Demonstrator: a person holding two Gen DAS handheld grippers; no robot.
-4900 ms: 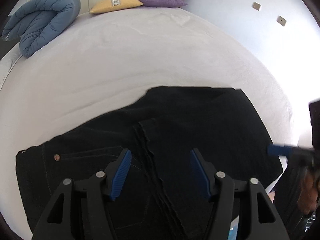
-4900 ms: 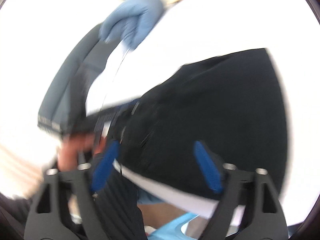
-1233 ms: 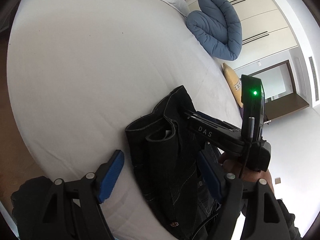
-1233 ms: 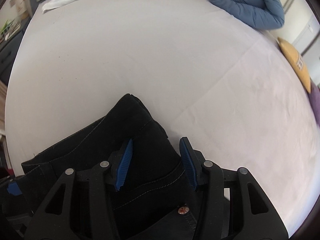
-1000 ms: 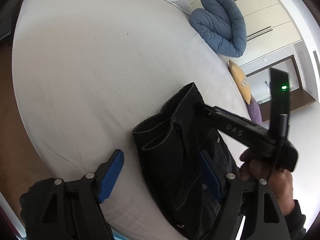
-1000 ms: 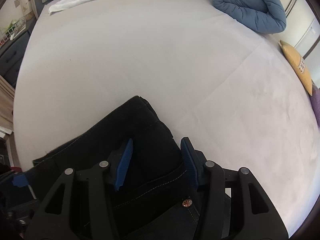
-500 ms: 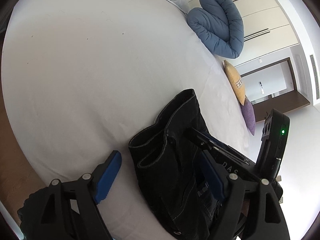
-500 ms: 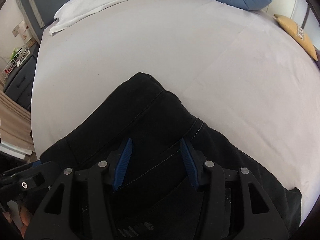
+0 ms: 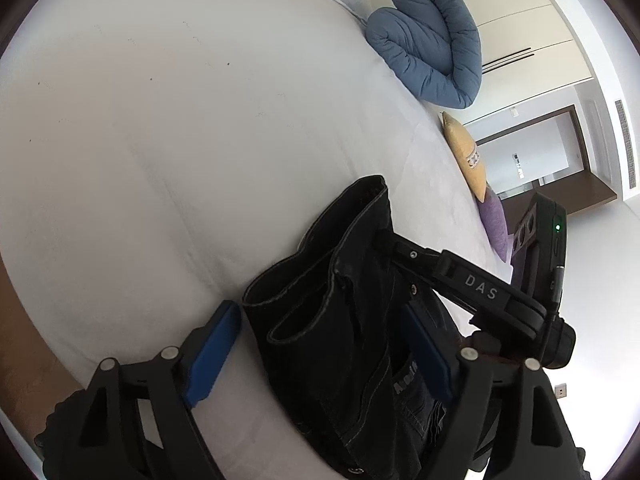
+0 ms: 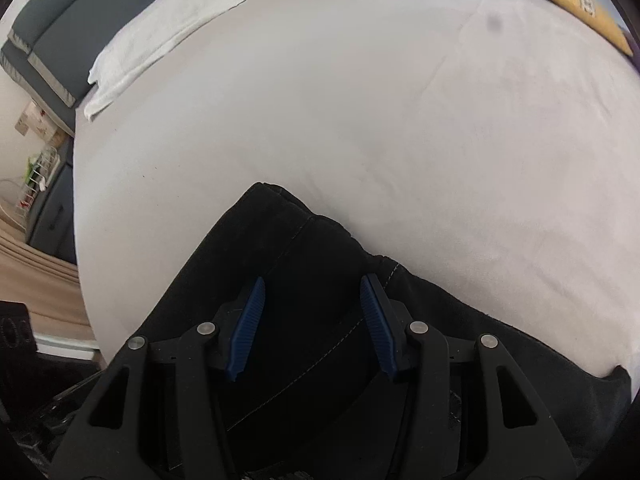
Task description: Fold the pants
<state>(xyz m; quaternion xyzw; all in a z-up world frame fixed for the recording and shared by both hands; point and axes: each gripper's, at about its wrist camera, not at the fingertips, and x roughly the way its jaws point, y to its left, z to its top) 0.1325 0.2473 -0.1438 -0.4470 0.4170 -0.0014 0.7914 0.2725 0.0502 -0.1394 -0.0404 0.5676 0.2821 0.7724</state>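
— Where are the pants right now?

— The black pants point(image 9: 340, 320) lie bunched in a folded stack at the near edge of the white bed point(image 9: 160, 140), waistband end pointing up the mattress.

— And my left gripper?

— My left gripper point(image 9: 320, 344) straddles that stack. Its jaws have just been closing a little, yet they stand wide: the left pad point(image 9: 212, 352) is over bare sheet, clear of the cloth, and the other pad lies against the fabric's far side.

— The right one?

— My right gripper point(image 10: 312, 320) points down over the denim, fingers half apart; whether they pinch the cloth I cannot tell.

— Anything else?

— A blue duvet point(image 9: 432, 40), a yellow cushion point(image 9: 466, 154) and a purple cushion point(image 9: 494, 220) along the far side.
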